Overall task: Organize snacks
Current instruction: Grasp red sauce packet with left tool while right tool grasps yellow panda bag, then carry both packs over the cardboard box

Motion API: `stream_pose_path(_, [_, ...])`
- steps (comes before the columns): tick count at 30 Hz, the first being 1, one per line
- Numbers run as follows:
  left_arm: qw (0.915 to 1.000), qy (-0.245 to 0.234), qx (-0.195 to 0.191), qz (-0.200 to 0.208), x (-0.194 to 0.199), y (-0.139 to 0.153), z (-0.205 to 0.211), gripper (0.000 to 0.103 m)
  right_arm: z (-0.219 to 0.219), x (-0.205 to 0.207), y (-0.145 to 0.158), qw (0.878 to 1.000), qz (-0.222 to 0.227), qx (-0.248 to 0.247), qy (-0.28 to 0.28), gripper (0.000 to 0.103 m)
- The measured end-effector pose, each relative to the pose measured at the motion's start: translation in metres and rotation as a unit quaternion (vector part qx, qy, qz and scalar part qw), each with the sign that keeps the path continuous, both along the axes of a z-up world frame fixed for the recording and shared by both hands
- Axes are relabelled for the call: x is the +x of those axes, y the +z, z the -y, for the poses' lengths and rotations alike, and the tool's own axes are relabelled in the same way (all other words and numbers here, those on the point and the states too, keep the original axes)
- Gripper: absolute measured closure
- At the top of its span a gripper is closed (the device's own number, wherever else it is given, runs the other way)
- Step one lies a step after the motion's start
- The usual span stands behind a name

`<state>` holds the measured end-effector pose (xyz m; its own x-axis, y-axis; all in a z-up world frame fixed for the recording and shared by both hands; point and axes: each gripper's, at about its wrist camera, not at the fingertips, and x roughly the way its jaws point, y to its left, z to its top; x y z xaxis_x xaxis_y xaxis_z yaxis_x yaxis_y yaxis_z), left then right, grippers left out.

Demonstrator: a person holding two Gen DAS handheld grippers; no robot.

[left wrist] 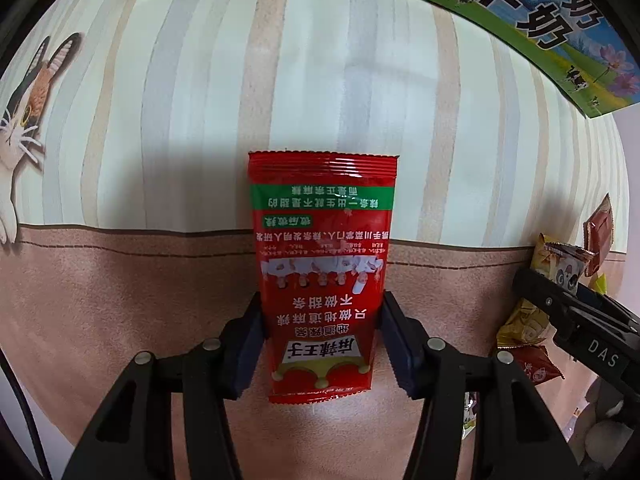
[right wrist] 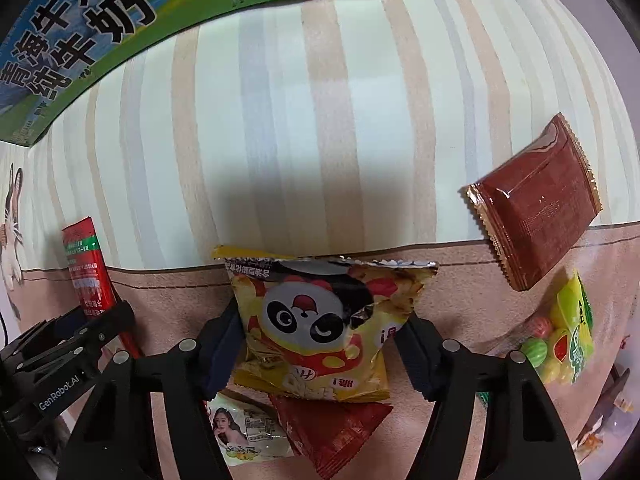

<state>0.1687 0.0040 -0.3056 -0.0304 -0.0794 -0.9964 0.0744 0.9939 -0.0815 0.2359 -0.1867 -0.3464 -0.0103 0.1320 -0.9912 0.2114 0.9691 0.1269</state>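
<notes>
1. Snacks come first: a red packet [left wrist: 322, 276] sits clamped between the pads of the left gripper [left wrist: 322, 344], which grips it by its two long edges near the lower end. The right gripper [right wrist: 320, 344] holds a yellow panda bag [right wrist: 320, 320] the same way, across its width.
2. Both look light and soft. The red packet is flat and fairly stiff, so an edge grip should hold; the panda bag is puffed with air, glossy and likely slippery, and its contents would probably crush under a hard squeeze.
3. Under the panda bag lie another red bag [right wrist: 336, 432] and a small white packet [right wrist: 244, 432], partly hidden.
4. Toward the right edge of the tablecloth [right wrist: 280, 140] lie a brown wrapper [right wrist: 536, 204] and a green candy bag [right wrist: 568, 332], apart from each other.
5. A milk carton [right wrist: 100, 20] stands at the far edge, and a cat picture [left wrist: 24, 120] marks the cloth's left side.
</notes>
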Motion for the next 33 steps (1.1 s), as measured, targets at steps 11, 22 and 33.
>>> stream_pose_path(11, [0.9998,-0.015,-0.006,0.007,0.0,0.016,0.026,0.054,0.022,-0.022,0.019,1.0,0.008,0.022,-0.004,0.043])
stream_pose_path(22, [0.9959,-0.046,-0.033,0.071,-0.01,0.088,0.041,0.054,0.033,-0.041,0.076,0.995,0.055,0.086,0.007,0.054])
stream_pose_path(33, [0.9823,-0.056,-0.108,0.143,0.015,0.199,0.049,0.054,0.053,-0.02,0.213,0.974,0.177,0.135,0.029,0.054])
